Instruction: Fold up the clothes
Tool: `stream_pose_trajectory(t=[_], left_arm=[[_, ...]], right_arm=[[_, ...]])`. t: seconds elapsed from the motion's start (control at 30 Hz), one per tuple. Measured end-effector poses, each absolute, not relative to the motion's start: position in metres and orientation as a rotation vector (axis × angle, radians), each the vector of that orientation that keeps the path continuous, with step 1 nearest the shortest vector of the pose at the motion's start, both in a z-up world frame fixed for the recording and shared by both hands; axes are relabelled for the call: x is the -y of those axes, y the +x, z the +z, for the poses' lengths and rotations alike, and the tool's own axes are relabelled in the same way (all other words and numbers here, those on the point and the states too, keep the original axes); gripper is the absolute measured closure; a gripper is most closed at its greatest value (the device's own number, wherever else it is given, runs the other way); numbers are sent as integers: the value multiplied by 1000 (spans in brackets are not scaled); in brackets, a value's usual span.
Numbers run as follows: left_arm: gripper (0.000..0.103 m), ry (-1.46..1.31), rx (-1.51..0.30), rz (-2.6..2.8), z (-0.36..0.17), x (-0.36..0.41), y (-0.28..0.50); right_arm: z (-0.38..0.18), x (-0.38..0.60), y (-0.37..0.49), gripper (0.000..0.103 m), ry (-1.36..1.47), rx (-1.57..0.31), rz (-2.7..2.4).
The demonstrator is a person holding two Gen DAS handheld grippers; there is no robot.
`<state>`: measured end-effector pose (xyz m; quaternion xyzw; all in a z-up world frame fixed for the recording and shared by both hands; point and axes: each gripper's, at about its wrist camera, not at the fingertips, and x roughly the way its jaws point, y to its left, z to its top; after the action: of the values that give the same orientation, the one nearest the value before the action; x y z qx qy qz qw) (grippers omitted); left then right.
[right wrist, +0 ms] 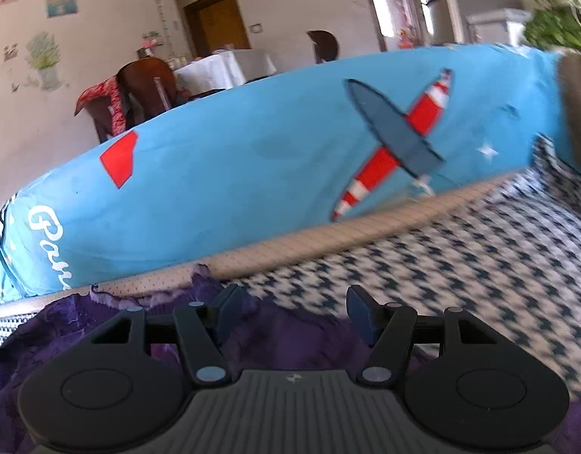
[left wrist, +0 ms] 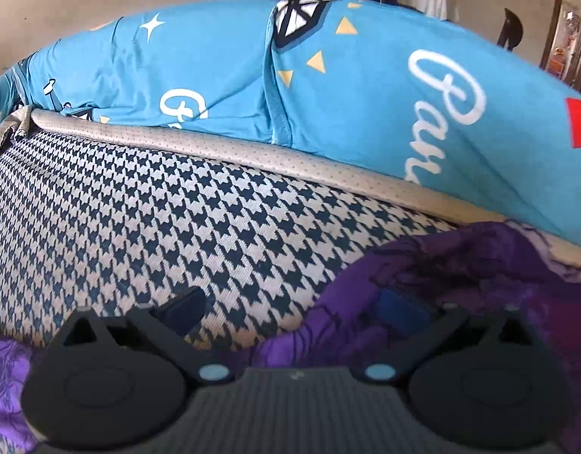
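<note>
The purple patterned garment (left wrist: 460, 265) is the landmark: a crumpled heap of thin cloth on the houndstooth-patterned dark-blue-and-white sofa seat (left wrist: 139, 208).

The left tool (left wrist: 290, 308) stands wide apart. Its right finger lies over or in the purple folds while its left finger hangs over bare seat, so the garment lies to this tool's right and under it; nothing shows pressed between the pads, and I judge it released.

The right tool (right wrist: 292, 312) is also parted, with purple cloth beneath and between its fingers and spreading away to its left; no pad visibly presses the fabric, so it too reads as released. The garment thus sits between the two tools, slightly more under the right one, which I judge nearer to a usable edge. Its long axis cannot be told from this heap.

Beyond the garment runs the beige dotted piping band (right wrist: 366, 232) of the seat. Past that rises the bright blue printed cushion (right wrist: 233, 174) with an aeroplane and white lettering. It limits spreading space behind the garment.
</note>
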<state>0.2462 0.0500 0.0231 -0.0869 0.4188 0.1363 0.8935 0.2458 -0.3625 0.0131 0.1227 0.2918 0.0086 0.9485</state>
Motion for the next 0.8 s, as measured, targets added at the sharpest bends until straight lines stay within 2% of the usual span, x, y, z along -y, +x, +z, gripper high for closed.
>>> stream_pose_trajectory(t=[0.27,0.63,0.8], left_arm=[[0,-176,-898,183,43,-33,191],[0,-89,-965,85,31,19,155],[0,-67,-996,59,25,33,155]], right_arm=[[14,364,211,41,116,-657,71],[-11,389,216,41,27,-654,14],[-19,387,222,34,-25,-635,32]])
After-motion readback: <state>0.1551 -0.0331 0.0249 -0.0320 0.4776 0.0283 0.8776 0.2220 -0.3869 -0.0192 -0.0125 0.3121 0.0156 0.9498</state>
